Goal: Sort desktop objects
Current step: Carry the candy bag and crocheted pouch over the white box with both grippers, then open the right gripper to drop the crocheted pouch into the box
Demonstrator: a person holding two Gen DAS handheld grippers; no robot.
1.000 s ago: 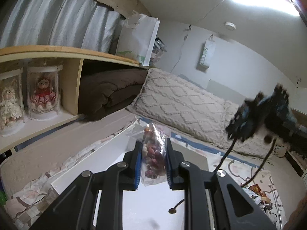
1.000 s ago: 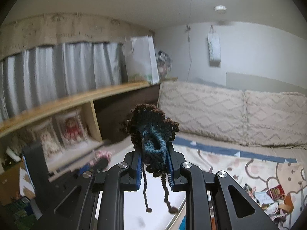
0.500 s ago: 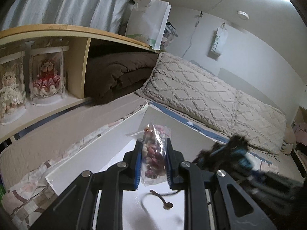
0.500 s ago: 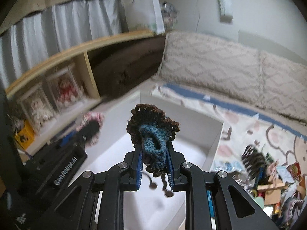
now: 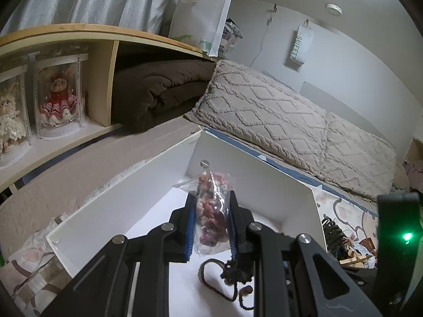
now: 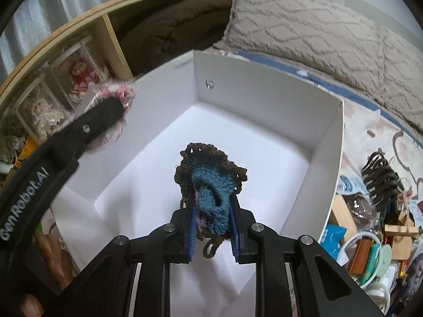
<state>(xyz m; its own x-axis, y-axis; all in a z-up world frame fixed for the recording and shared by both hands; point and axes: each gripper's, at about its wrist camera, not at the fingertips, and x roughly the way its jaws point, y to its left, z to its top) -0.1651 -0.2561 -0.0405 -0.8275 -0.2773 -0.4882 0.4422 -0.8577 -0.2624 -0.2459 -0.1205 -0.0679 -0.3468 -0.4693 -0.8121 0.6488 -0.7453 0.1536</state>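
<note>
White box (image 6: 323, 142) – one; left tool (image 5: 210, 220) grips one bead bag (image 5: 211, 211); right tool (image 6: 212, 228) grips one crochet piece (image 6: 211, 177)

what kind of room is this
Most likely a bedroom: two quilted beige pillows lie along the wall on a patterned bedsheet, a folded brown blanket sits in a wooden shelf niche, and cased dolls stand beside it.
</note>
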